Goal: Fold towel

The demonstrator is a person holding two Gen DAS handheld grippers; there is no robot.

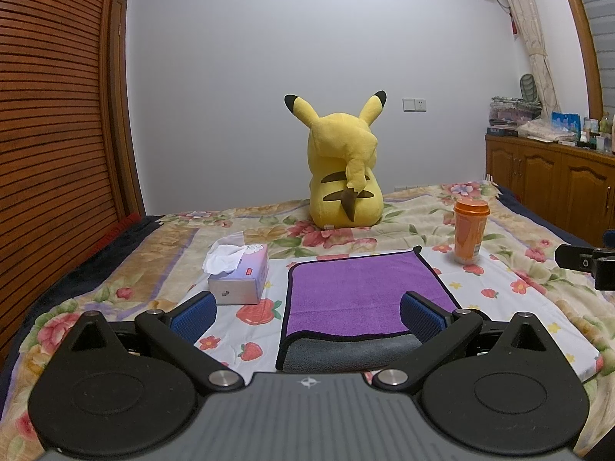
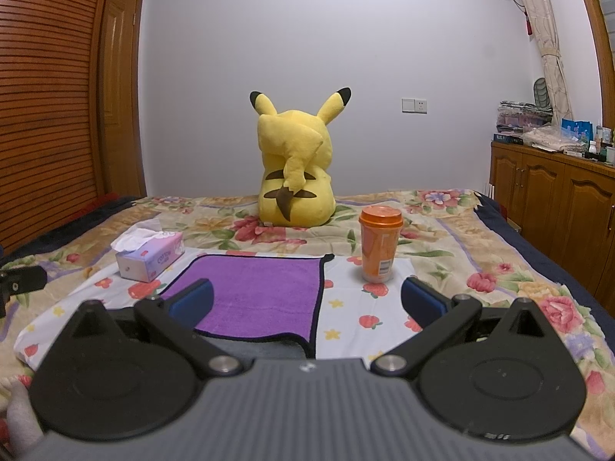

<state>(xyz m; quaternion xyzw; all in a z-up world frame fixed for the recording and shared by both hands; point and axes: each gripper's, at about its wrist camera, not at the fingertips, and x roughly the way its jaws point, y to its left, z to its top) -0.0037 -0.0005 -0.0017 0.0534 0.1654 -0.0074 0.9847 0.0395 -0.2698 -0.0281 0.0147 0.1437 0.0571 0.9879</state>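
Note:
A purple towel point(image 1: 361, 292) with black trim lies folded on the bed, its grey underside showing along the near edge. It also shows in the right wrist view point(image 2: 261, 296). My left gripper point(image 1: 307, 313) is open and empty, held just above the towel's near edge. My right gripper point(image 2: 305, 303) is open and empty, over the towel's near right corner. The right gripper's tip shows at the right edge of the left wrist view point(image 1: 584, 263).
A tissue box point(image 1: 240, 272) sits left of the towel. An orange cup point(image 1: 469, 230) stands at its far right. A yellow plush toy point(image 1: 344, 169) sits further back on the floral bedspread point(image 1: 538, 307). A wooden cabinet point(image 1: 549, 180) stands right.

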